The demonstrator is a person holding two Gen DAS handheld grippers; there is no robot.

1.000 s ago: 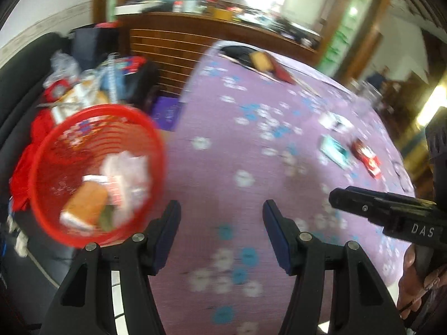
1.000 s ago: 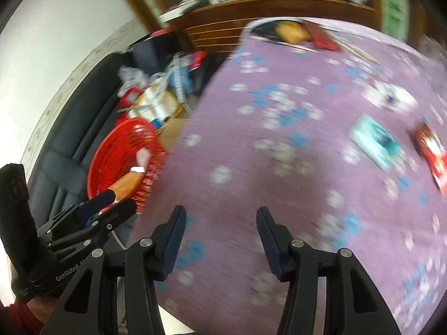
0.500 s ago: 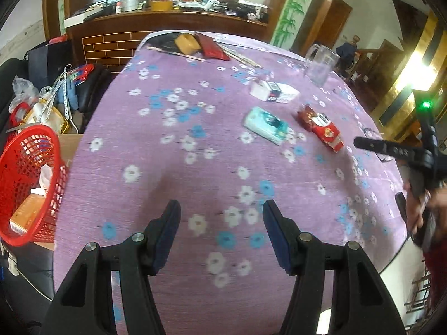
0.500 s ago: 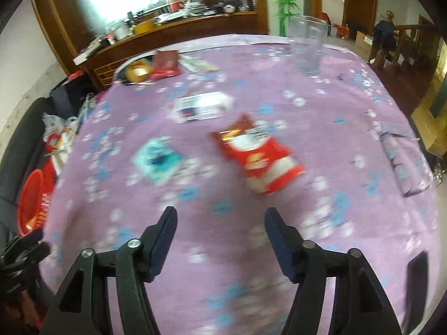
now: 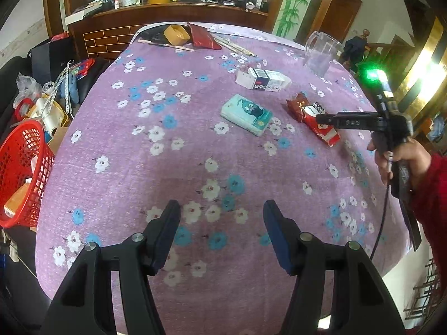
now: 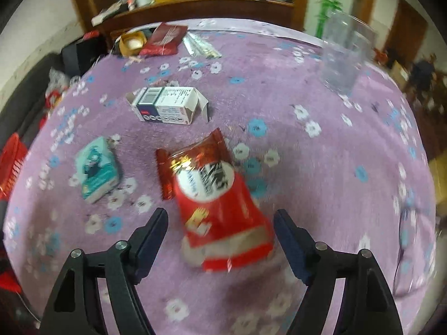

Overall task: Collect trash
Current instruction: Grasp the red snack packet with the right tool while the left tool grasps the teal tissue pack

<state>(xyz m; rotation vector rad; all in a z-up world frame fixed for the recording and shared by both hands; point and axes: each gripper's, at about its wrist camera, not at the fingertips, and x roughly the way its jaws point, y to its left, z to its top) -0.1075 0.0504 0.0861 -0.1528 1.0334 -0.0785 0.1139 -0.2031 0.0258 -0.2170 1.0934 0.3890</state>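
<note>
A red snack bag (image 6: 215, 203) lies flat on the purple flowered tablecloth (image 5: 195, 153). My right gripper (image 6: 220, 213) hangs just over the bag's near end. Its jaws are opening, one on each side of the bag, and the pads do not touch it. In the left wrist view the right gripper (image 5: 321, 117) is side-on above the same bag (image 5: 307, 111). A teal tissue pack (image 6: 97, 173) and an opened white carton (image 6: 167, 109) lie to the bag's left. My left gripper (image 5: 220, 205) is open over bare cloth, holding nothing. A red basket (image 5: 19, 173) with some trash in it stands off the table's left edge.
A clear jug (image 5: 321, 53) stands at the far right of the table. A yellow tape roll (image 5: 176, 33), a dark red pouch (image 5: 202, 36) and sticks lie at the far end. Eyeglasses (image 6: 405, 251) rest near the right edge. A cluttered dark sofa is on the left.
Both grippers swung from the basket side to over the table. The right gripper came over the red snack bag and its jaws widened. The left jaws kept their gap.
</note>
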